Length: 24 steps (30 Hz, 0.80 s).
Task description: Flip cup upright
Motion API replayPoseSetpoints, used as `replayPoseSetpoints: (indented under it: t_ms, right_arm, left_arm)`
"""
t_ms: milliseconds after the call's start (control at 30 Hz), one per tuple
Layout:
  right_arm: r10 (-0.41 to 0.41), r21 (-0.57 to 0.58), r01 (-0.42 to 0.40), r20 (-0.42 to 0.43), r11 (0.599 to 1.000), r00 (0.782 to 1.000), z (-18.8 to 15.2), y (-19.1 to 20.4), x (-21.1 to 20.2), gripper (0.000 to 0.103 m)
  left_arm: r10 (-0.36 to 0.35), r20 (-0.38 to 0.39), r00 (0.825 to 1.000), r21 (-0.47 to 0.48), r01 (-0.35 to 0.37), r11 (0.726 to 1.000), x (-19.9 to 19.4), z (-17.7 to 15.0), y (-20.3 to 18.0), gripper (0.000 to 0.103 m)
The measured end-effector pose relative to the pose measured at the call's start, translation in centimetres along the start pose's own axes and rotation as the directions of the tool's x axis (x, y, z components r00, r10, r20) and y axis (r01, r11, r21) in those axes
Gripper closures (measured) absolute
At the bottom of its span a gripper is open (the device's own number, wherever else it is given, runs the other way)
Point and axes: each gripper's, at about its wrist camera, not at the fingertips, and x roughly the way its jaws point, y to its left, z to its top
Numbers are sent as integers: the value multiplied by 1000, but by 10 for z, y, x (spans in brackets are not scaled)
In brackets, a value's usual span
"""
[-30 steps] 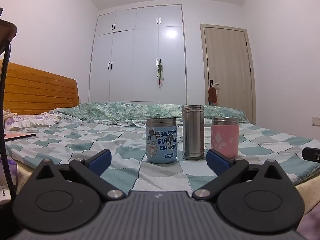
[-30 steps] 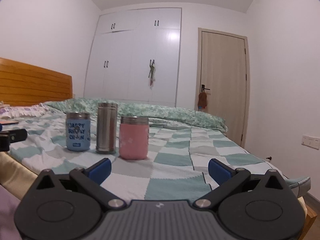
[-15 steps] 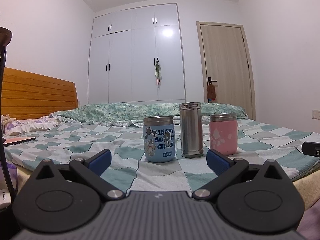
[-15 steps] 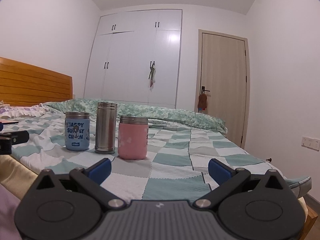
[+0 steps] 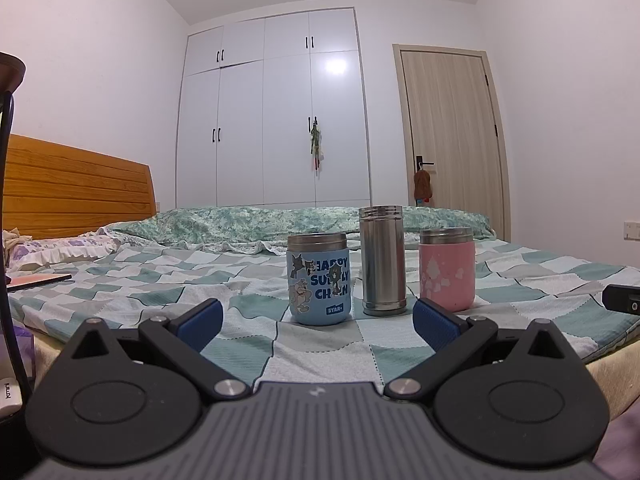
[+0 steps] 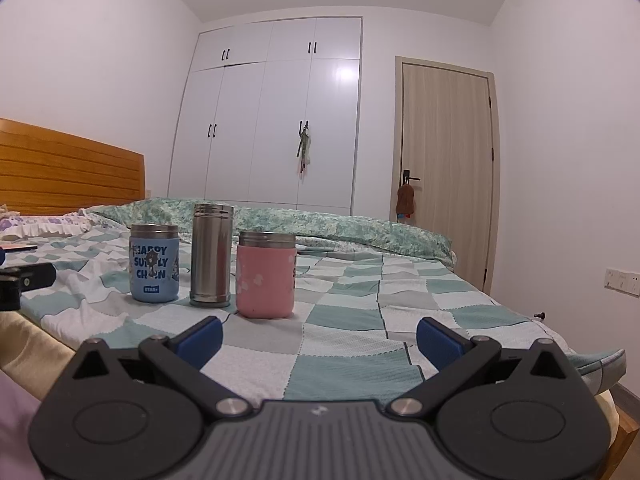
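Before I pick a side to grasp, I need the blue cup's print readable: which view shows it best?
Left wrist: the blue cup sits near centre, lettering and cartoons facing the camera. Right wrist shows it smaller, far left.

A bed with a checked teal-and-white cover and a wooden headboard fills the foreground. Behind it stand a white wardrobe and a closed wooden door; a small brown item, possibly a pouch, hangs from the door handle.

Brushed-metal flask, matt cloth bedspread
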Motion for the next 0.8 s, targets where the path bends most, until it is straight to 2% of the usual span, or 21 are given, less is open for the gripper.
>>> replayPoseSetpoints:
  t_ms: [800]
  right_arm:
    - [-1,-5,1,-7,1000,1000,0,0,2,0]
  left_arm:
    - [3,3,1000,-1,-3,1000,-1,0,0,0]
